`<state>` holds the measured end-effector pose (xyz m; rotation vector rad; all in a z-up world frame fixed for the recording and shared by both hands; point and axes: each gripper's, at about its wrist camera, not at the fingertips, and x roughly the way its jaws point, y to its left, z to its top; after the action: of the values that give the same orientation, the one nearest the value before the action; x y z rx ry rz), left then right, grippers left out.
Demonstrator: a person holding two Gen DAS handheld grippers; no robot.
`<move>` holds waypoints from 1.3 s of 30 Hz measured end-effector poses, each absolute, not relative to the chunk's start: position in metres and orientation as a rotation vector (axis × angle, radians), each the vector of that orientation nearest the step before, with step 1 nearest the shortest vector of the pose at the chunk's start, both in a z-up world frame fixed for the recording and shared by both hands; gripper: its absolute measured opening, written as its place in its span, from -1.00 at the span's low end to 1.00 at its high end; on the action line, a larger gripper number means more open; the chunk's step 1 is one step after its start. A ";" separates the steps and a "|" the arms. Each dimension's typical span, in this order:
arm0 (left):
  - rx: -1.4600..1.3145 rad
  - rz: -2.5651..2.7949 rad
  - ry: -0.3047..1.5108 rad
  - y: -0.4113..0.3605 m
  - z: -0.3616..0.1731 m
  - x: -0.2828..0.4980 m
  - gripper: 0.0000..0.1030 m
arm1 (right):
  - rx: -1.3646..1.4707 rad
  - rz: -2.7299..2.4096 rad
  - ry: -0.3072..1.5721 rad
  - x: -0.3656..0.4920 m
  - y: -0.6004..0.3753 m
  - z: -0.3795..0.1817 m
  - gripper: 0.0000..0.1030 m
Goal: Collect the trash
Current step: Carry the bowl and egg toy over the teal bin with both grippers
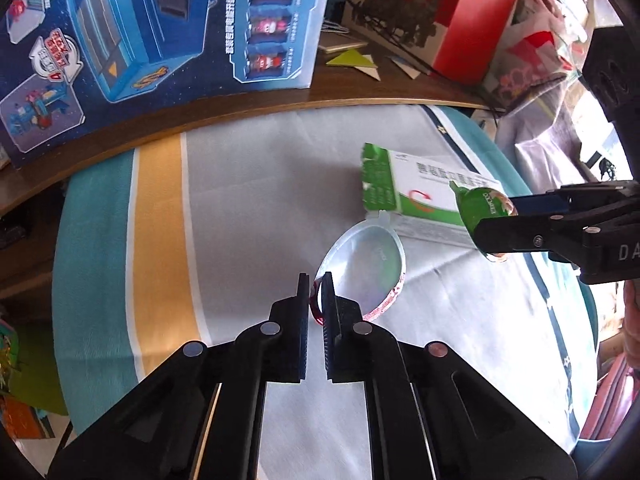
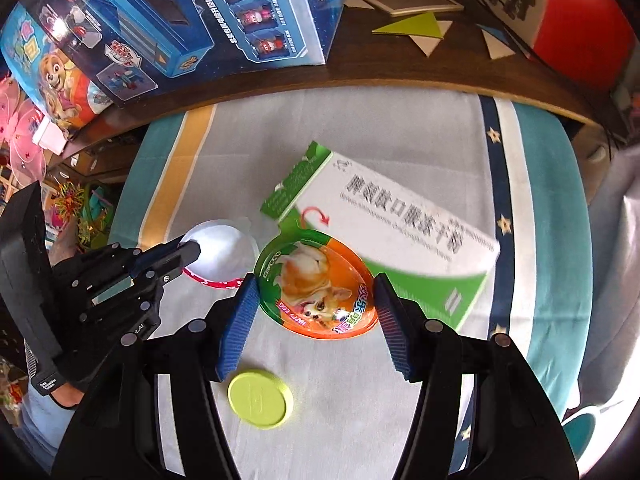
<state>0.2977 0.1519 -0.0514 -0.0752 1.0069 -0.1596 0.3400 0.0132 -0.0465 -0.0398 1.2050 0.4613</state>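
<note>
My left gripper (image 1: 315,286) is shut on the red rim of a clear egg-shaped plastic shell (image 1: 366,266), which is lifted and tilted over the cloth; it also shows in the right wrist view (image 2: 218,254). My right gripper (image 2: 314,292) is shut on an orange and green egg-shaped package lid with a dog picture (image 2: 320,286); this lid also shows in the left wrist view (image 1: 482,208). A green and white medicine box (image 2: 392,232) lies on the cloth just behind both; it also shows in the left wrist view (image 1: 416,190). A yellow-green round disc (image 2: 260,400) lies below my right fingers.
A striped cloth (image 1: 240,200) covers the small table. Behind it runs a dark wooden shelf (image 1: 360,92) with a big blue toy box (image 1: 160,40), a red box (image 1: 476,20) and paper triangles (image 2: 416,28). Toys crowd the left side (image 2: 52,80).
</note>
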 end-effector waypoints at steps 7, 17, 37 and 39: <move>-0.063 -0.165 0.998 0.121 -0.035 0.259 -0.88 | 0.028 0.431 1.197 0.293 -0.030 -0.044 0.09; -0.039 -0.275 1.008 0.044 -0.024 0.209 -0.87 | 0.173 0.337 1.193 0.225 -0.126 -0.057 0.10; 0.173 -0.630 1.053 -0.199 -0.024 0.175 -0.87 | 0.457 0.007 1.029 0.109 -0.381 -0.052 0.10; 0.199 -0.655 1.060 -0.218 -0.028 0.174 -0.87 | 0.477 -0.011 1.030 0.103 -0.396 -0.057 0.10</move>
<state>0.1736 -0.2176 -0.0280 0.1991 1.0601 -0.6545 0.1031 -0.3964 -0.0570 0.4768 1.0296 -0.0105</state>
